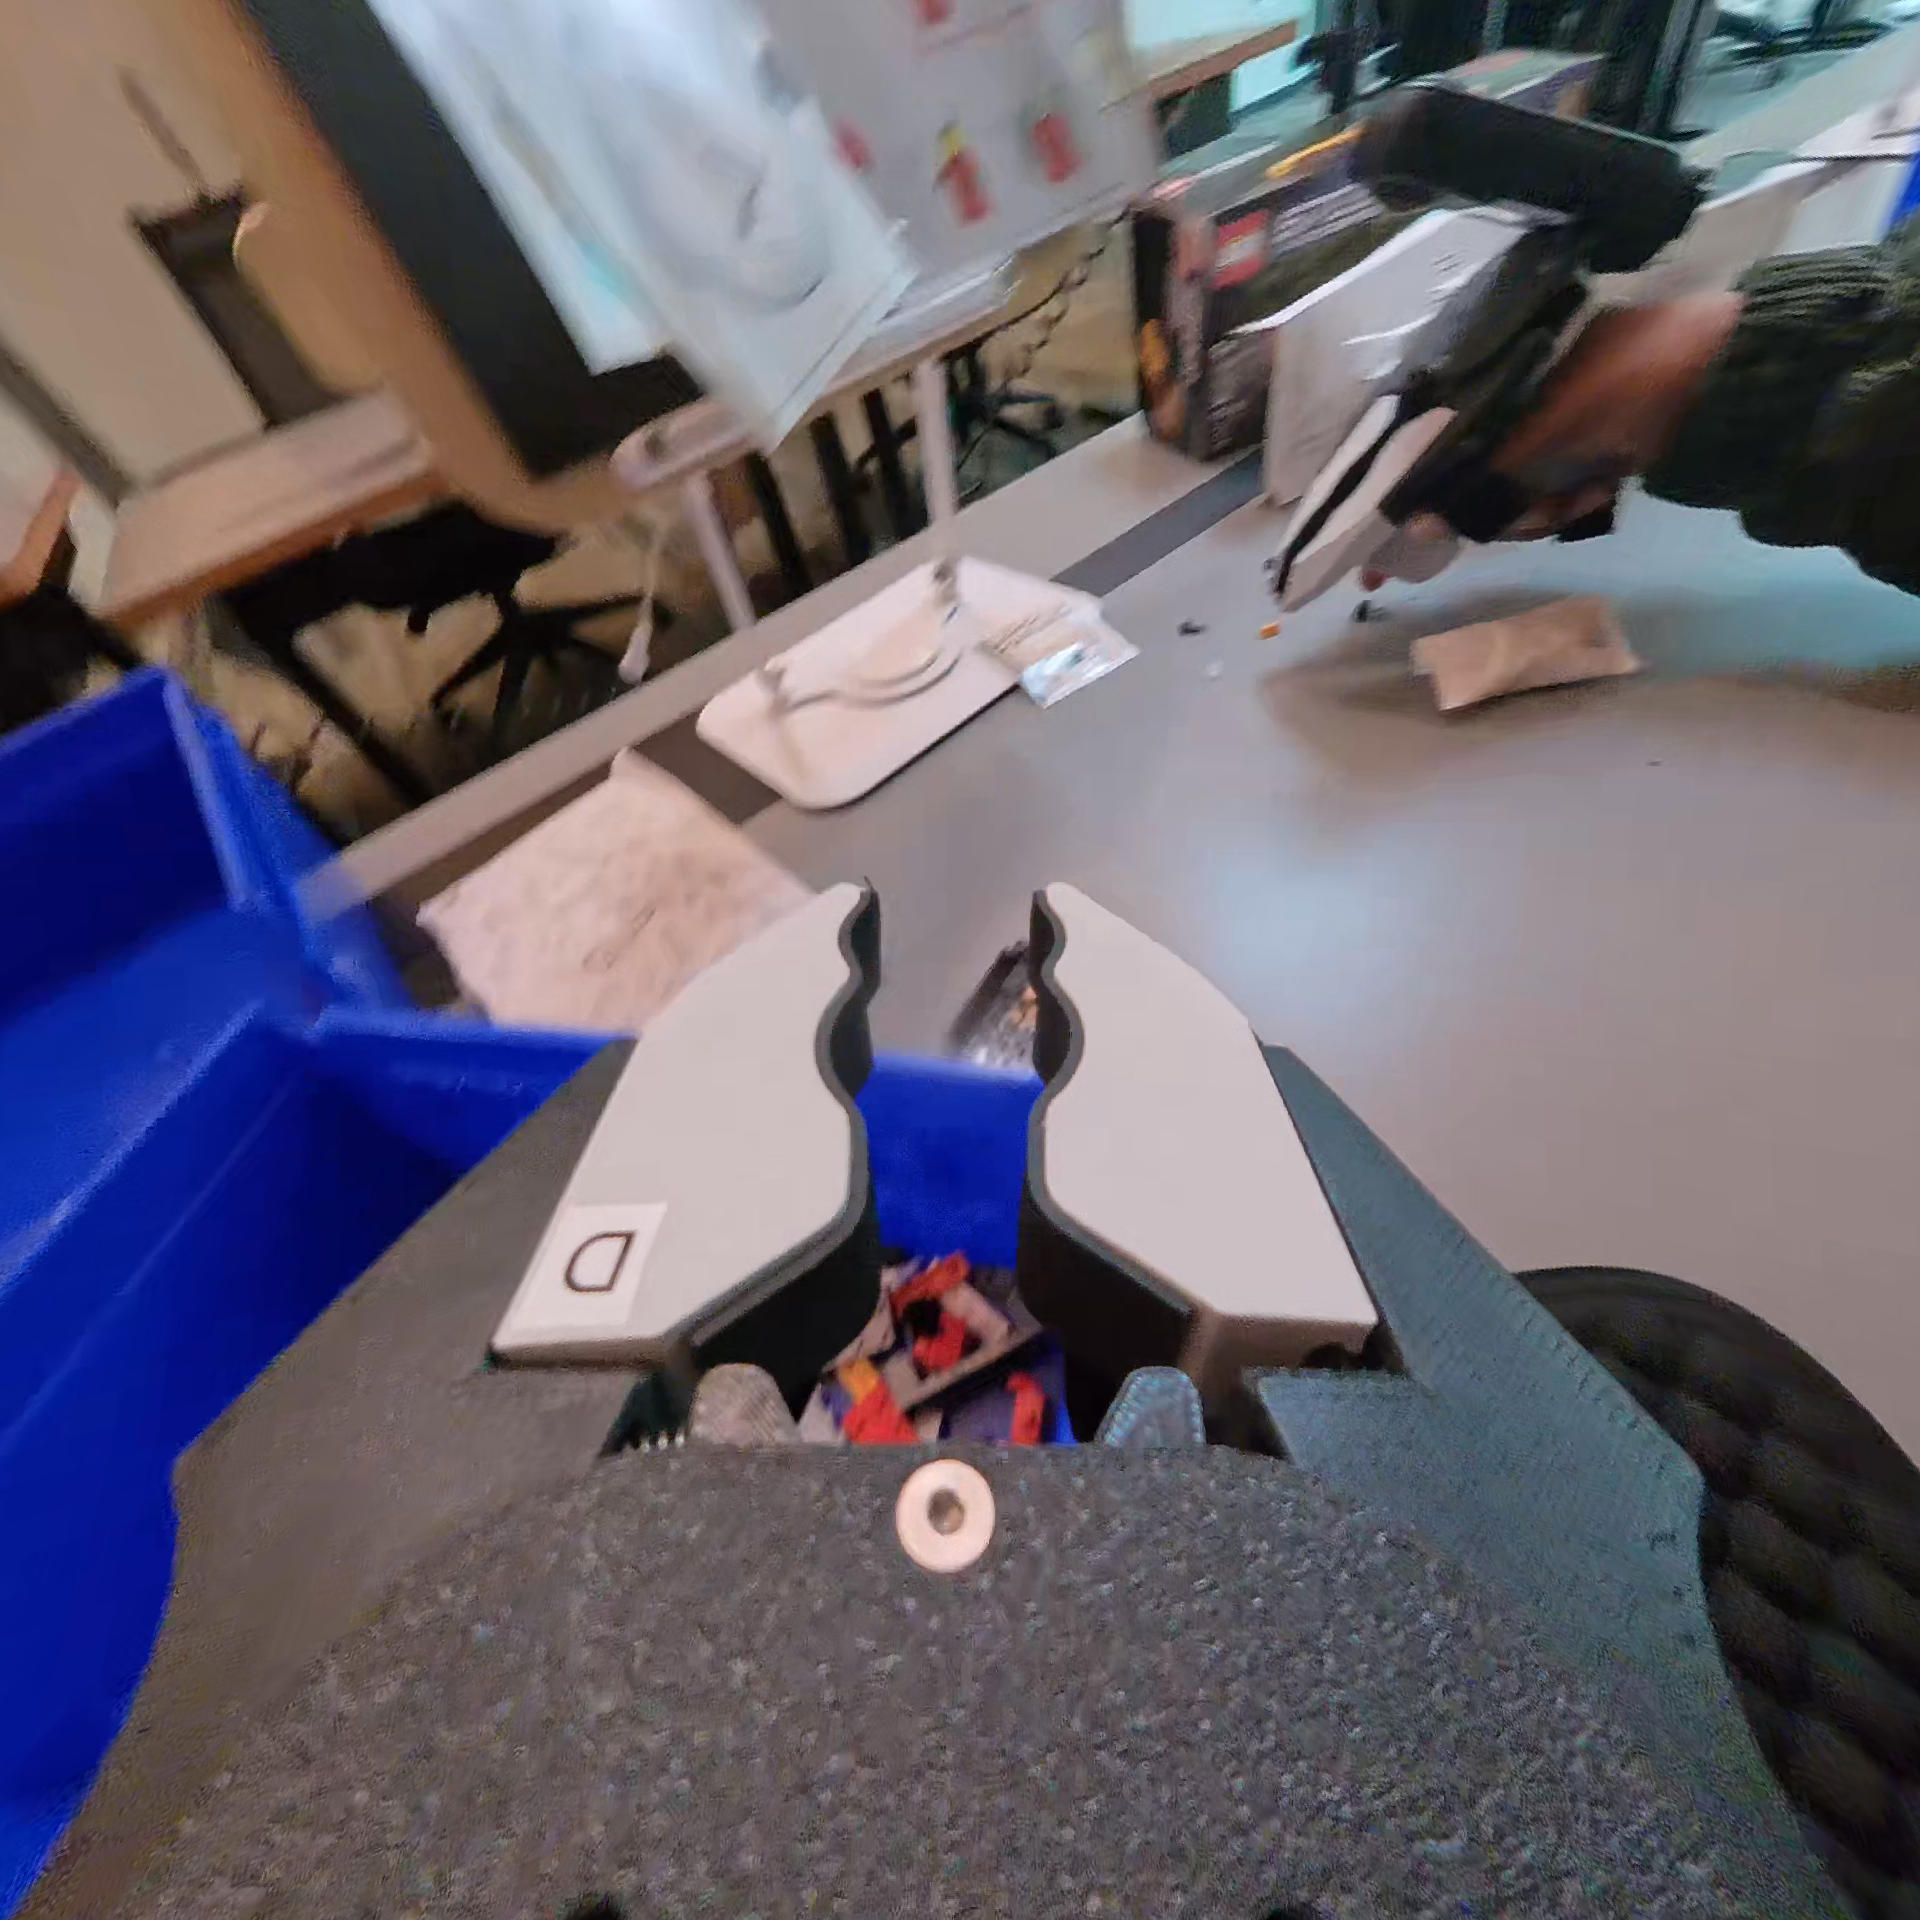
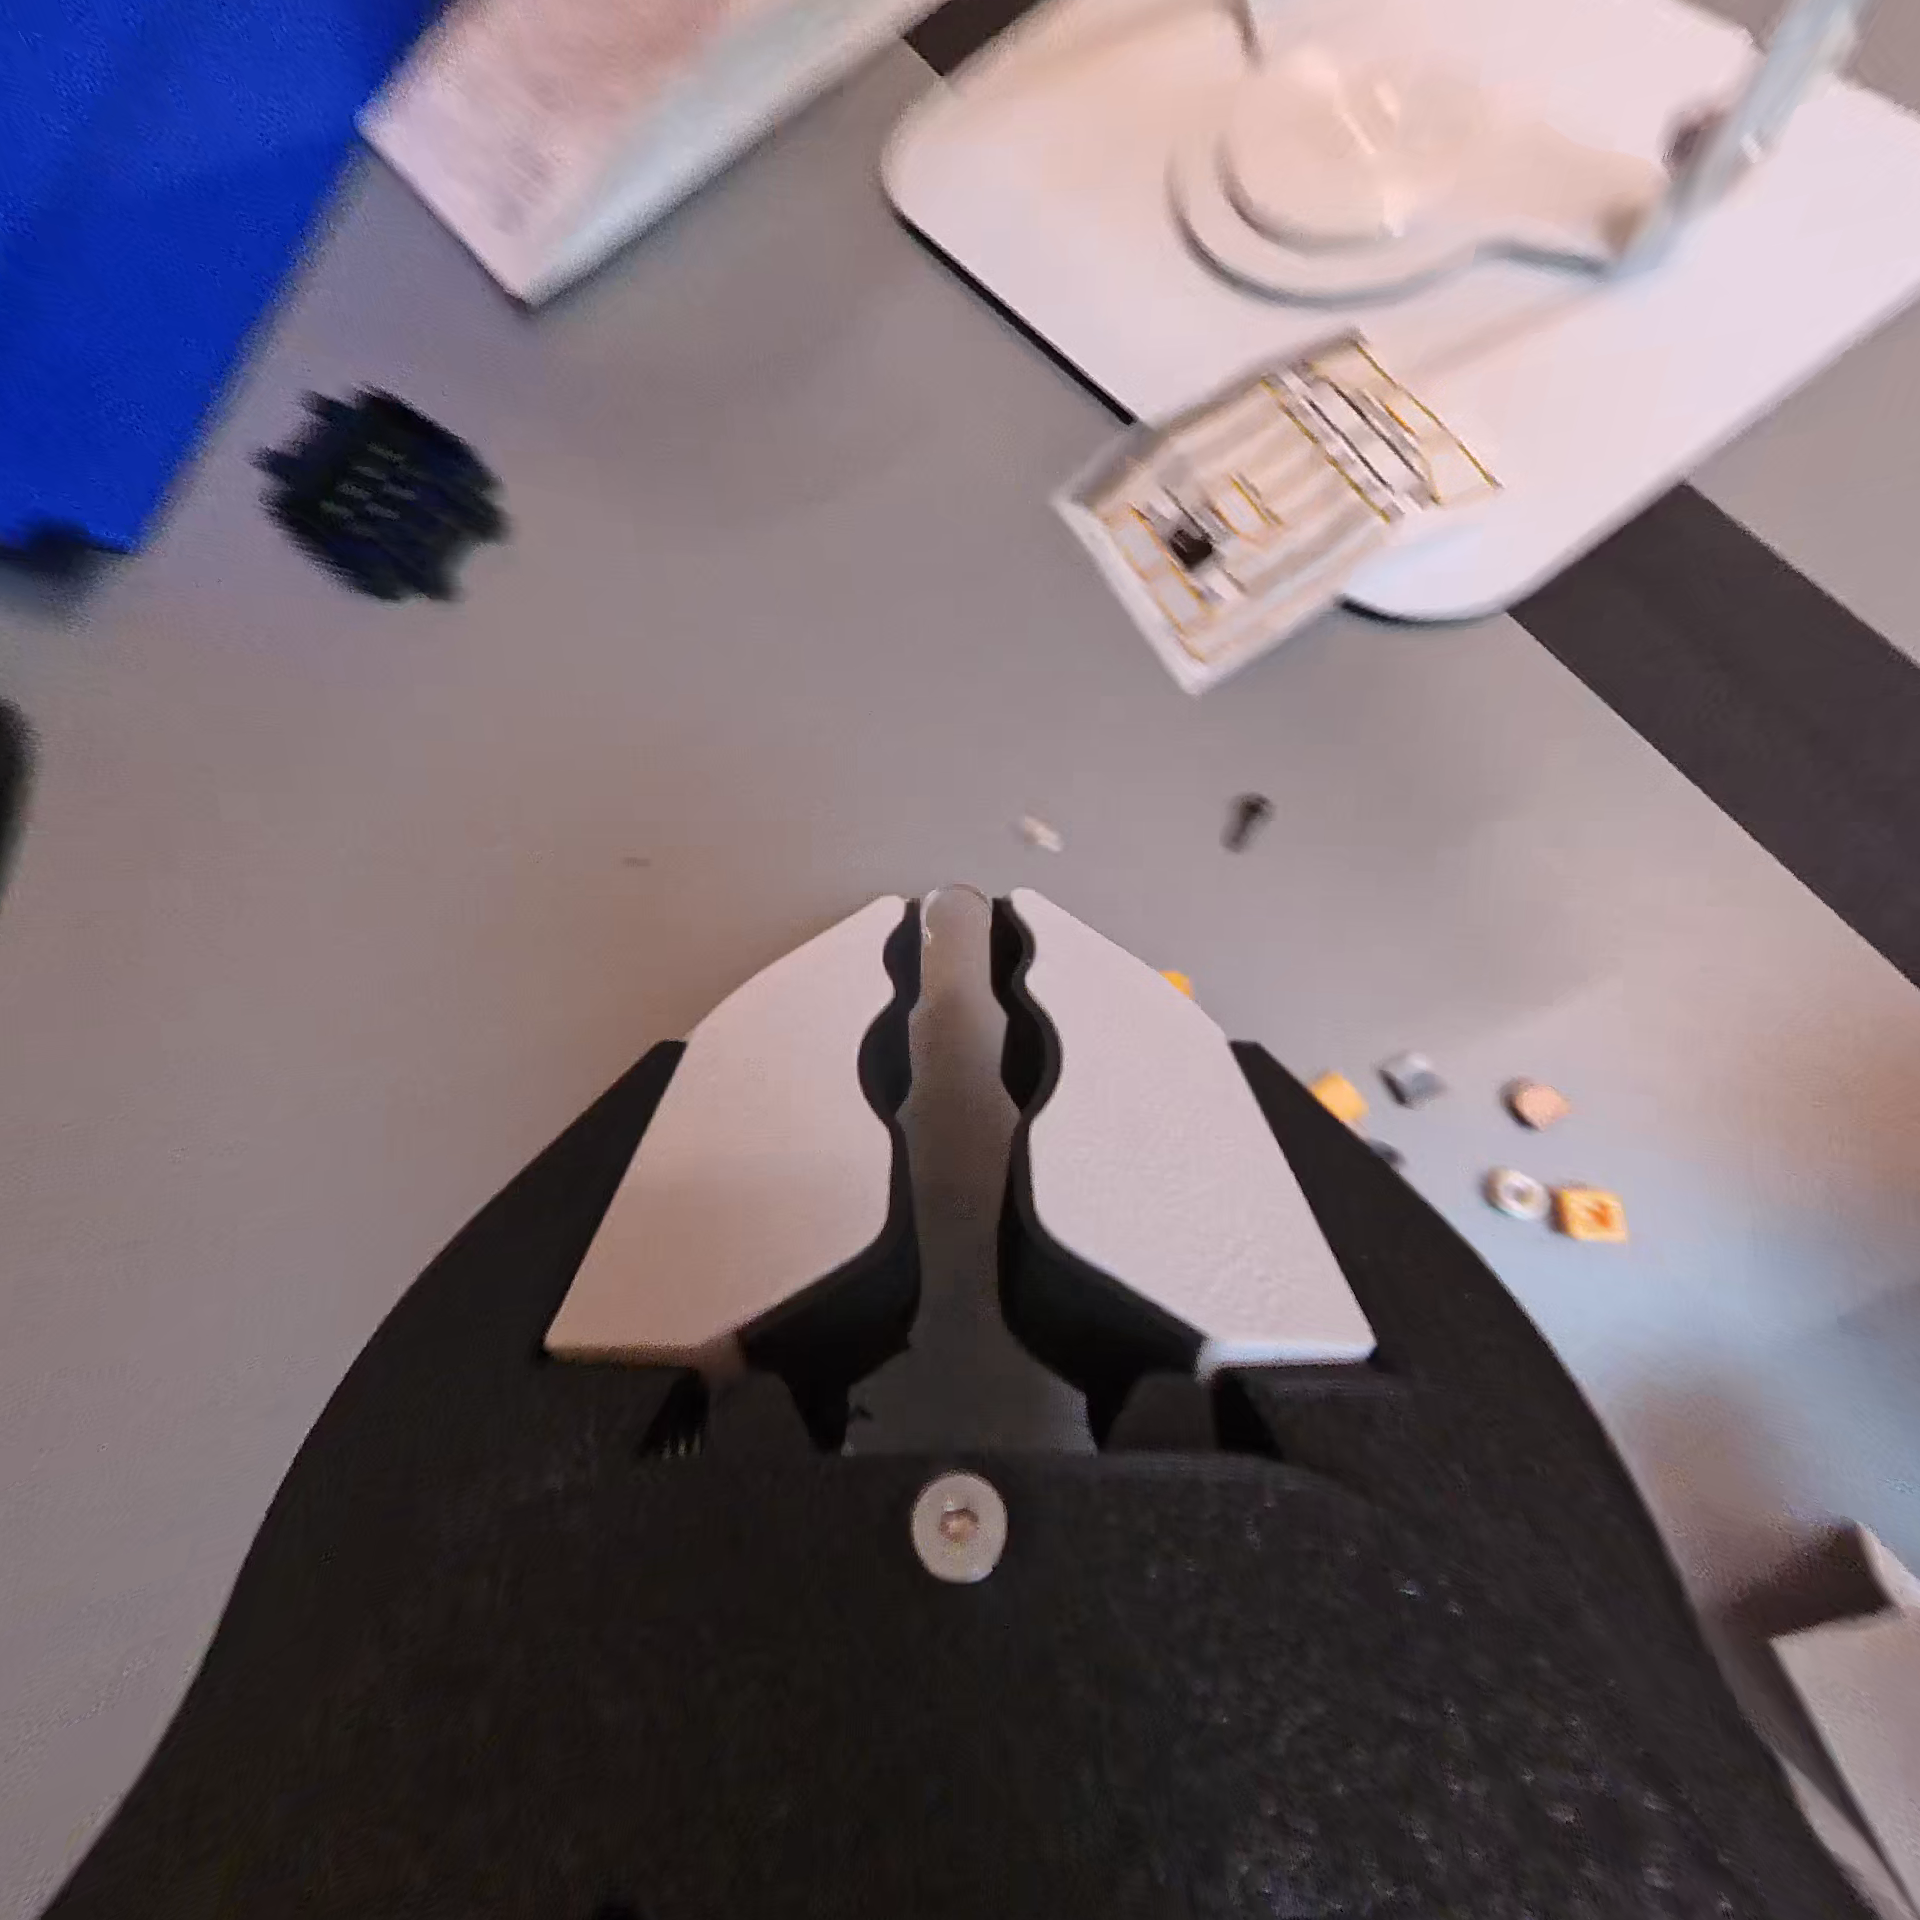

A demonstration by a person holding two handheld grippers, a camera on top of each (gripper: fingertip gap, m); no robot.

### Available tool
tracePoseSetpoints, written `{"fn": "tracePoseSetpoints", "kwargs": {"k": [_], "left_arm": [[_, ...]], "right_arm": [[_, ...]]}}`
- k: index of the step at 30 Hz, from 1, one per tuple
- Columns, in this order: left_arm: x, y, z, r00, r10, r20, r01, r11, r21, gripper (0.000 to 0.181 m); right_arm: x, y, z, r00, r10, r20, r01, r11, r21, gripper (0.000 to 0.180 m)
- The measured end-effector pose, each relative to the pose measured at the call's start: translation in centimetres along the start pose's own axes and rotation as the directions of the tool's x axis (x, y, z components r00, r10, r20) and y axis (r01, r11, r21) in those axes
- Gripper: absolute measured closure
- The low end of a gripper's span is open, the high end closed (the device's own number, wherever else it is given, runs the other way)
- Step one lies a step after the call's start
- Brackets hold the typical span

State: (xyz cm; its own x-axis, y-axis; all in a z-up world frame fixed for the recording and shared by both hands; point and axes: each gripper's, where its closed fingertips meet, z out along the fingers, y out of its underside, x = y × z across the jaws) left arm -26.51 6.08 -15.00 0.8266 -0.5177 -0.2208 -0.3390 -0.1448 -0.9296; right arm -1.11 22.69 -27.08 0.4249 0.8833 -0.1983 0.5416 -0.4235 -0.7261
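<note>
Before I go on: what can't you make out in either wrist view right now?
- Left wrist view: most of the blue bin's bricks, hidden behind the left gripper.
- Right wrist view: the clear piece at the right gripper tips, too small.
- Right wrist view: black object, motion-blurred.

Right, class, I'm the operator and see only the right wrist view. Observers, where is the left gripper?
Observer: The left gripper is open, above a blue bin holding small coloured pieces.
Operator: My right gripper pinches a small clear piece. What stands beyond it?
Observer: A dark box stands upright on the table, farther off than that gripper.
</note>
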Motion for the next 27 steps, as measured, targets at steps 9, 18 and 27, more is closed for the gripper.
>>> {"fn": "tracePoseSetpoints", "kwargs": {"k": [9, 18, 27], "left_arm": [[11.2, -2.4, 4.5, 0.883, 0.455, -0.113, -0.432, 0.884, 0.179, 0.147], [14.6, -3.0, 4.4, 0.806, 0.585, -0.089, -0.548, 0.794, 0.264, 0.168], [7.2, -2.1, 3.1, 0.882, 0.471, 0.031, -0.472, 0.879, 0.063, 0.169]], "right_arm": [[-19.3, -5.7, -3.5, 0.802, -0.101, 0.589, -0.089, 0.954, 0.285, 0.167], [-26.5, -5.2, -2.7, 0.576, -0.026, 0.817, -0.202, 0.964, 0.173, 0.167], [-13.6, -6.3, -3.3, 0.924, -0.094, 0.372, -0.043, 0.938, 0.343, 0.154]]}}
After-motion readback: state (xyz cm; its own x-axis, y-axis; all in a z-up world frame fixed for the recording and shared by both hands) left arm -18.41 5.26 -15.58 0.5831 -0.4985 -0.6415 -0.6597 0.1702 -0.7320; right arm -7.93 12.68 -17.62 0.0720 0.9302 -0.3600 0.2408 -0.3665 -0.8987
